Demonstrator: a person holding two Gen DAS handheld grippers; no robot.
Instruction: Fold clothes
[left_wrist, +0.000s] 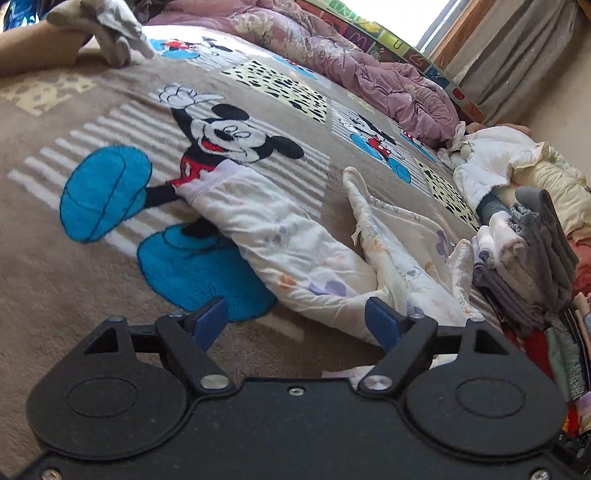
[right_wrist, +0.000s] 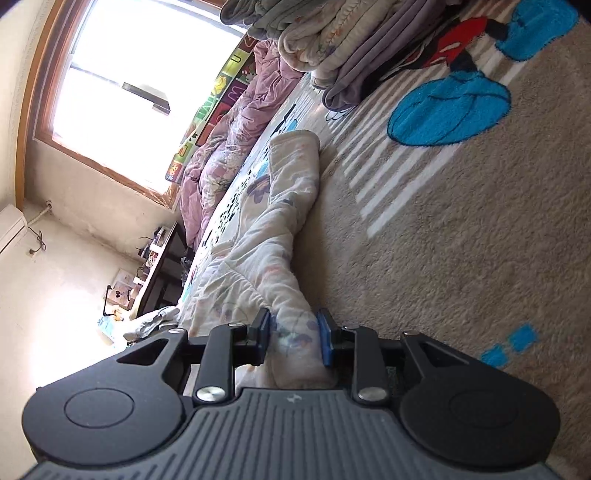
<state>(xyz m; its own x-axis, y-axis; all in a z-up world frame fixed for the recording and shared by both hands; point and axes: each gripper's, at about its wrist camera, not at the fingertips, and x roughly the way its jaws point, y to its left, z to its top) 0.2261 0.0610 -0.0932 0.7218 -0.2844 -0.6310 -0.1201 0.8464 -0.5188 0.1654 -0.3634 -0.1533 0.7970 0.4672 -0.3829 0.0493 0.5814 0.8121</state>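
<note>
Left tool (left_wrist: 295, 321): jaws apart above a white floral garment (left_wrist: 280, 236), gripping nothing.
Right tool (right_wrist: 295, 339): blue pads clamped on the garment's rolled end.
Bed: cartoon-mouse blanket (left_wrist: 92, 277) underneath.
2 o'clock: folded stack (left_wrist: 524, 258).
12 o'clock: mauve quilt (left_wrist: 332, 48), window (right_wrist: 140, 70).

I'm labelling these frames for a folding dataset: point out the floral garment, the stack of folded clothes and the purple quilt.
floral garment (left_wrist: 295, 251): left wrist view, on its flat middle panel.
stack of folded clothes (left_wrist: 524, 258): left wrist view, on its near side.
purple quilt (left_wrist: 369, 70): left wrist view, on its crumpled middle.
</note>
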